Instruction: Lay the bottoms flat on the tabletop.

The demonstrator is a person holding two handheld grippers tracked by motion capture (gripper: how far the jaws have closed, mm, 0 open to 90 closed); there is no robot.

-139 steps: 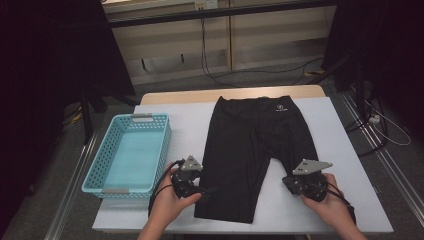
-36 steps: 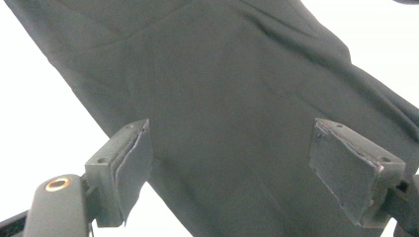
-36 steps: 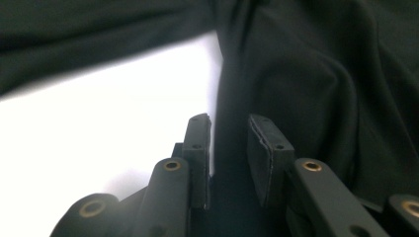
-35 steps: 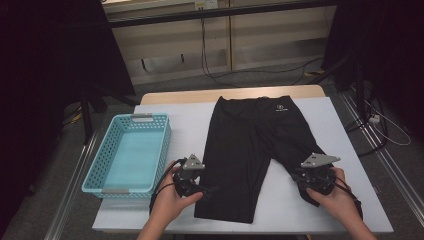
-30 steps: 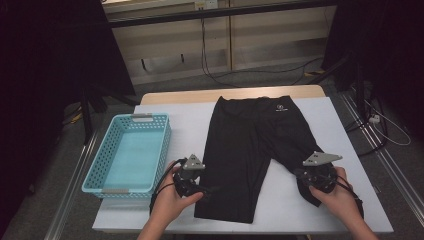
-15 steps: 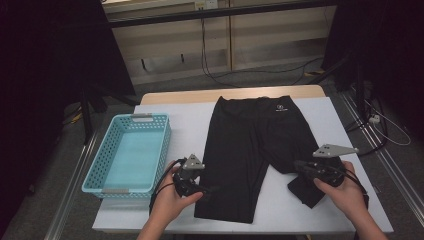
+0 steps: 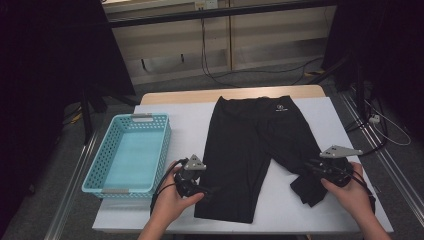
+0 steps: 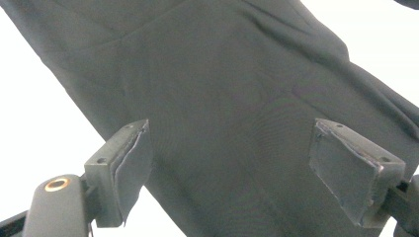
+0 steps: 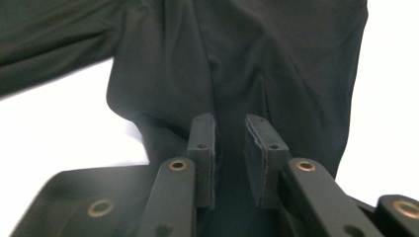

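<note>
Shorts lie flat mid-frame on the surface. Right tongs have just been opening, leg cloth between them; let go fully before pulling away. Left tongs spread over the other leg.

A: Black shorts, stretchy knit, flat on the white table top, waistband at the far edge, small round white logo near it.
B: Legs?
A: Left leg straight, smooth, hem at the near edge. Right leg bunched and folded over at the hem, crumpled near the right side.
B: Close up?
A: Smooth dark fabric under the left view; creased, gathered folds in the right view.
</note>
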